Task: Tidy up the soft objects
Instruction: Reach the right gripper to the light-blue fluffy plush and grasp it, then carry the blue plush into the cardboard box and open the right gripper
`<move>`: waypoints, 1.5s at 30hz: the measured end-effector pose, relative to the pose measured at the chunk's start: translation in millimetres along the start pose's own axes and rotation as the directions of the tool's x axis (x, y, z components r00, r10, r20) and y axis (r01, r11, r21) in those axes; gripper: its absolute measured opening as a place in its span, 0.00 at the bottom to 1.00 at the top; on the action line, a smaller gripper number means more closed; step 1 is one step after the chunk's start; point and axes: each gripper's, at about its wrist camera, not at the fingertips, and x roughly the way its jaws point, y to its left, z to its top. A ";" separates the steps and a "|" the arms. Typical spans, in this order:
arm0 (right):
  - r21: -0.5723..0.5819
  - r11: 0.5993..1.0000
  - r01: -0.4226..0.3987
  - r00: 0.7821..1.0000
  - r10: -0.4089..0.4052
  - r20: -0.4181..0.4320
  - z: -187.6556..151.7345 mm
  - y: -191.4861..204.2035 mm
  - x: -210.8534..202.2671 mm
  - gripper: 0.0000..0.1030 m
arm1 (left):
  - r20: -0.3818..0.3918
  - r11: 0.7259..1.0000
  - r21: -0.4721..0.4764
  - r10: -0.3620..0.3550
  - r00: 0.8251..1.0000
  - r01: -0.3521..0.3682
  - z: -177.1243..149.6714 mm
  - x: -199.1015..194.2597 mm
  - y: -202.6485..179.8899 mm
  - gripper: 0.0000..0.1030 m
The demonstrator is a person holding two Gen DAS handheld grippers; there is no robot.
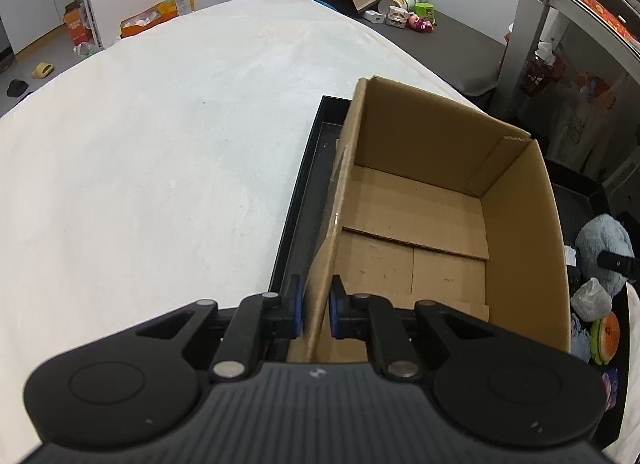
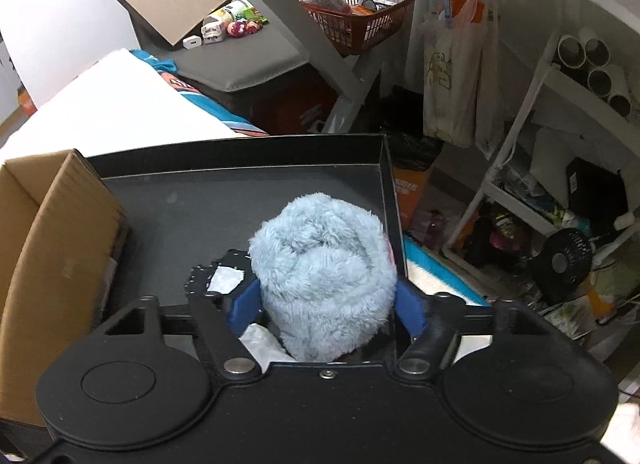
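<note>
An empty cardboard box [image 1: 432, 224] stands in a black tray [image 1: 308, 168] on the white bed. My left gripper [image 1: 316, 304] is shut on the box's near left wall. In the right wrist view my right gripper [image 2: 326, 296] is shut on a fluffy light-blue plush [image 2: 324, 276] over the black tray [image 2: 224, 200]; the box [image 2: 48, 248] is to its left. The blue plush [image 1: 604, 252] also shows right of the box in the left wrist view, with a grey soft piece [image 1: 592, 300] and a watermelon-coloured soft toy [image 1: 606, 336] below it.
The white bed [image 1: 160, 168] spreads left of the tray. A white crumpled item [image 2: 260, 344] and a black lacy piece [image 2: 208, 276] lie in the tray under the plush. A grey bench [image 2: 240, 64], a red basket [image 2: 360, 12] and cluttered shelves [image 2: 560, 184] stand beyond.
</note>
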 end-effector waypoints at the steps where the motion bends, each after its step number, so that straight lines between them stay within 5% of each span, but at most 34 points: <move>1: 0.000 1.000 -0.002 1.000 0.002 0.002 0.4 -0.1 -1.0 0.61 | 0.001 1.000 0.000 -0.003 1.000 0.003 -0.7 -0.9 0.0 0.11; 15: -0.027 0.999 -0.039 0.997 0.040 0.058 13.6 15.0 -50.0 0.54 | 0.002 0.999 0.012 -0.046 0.999 0.046 -3.0 -6.1 2.4 0.12; 27: -0.178 0.973 -0.149 0.979 0.170 0.110 33.5 87.3 -91.8 0.54 | -0.012 0.997 -0.008 -0.079 0.997 0.079 -3.1 -4.0 9.4 0.12; 45: -0.372 0.895 -0.248 0.966 0.259 -0.021 32.8 202.2 -70.4 0.54 | 0.003 0.987 -0.083 -0.136 0.991 0.136 -8.0 -0.4 23.8 0.14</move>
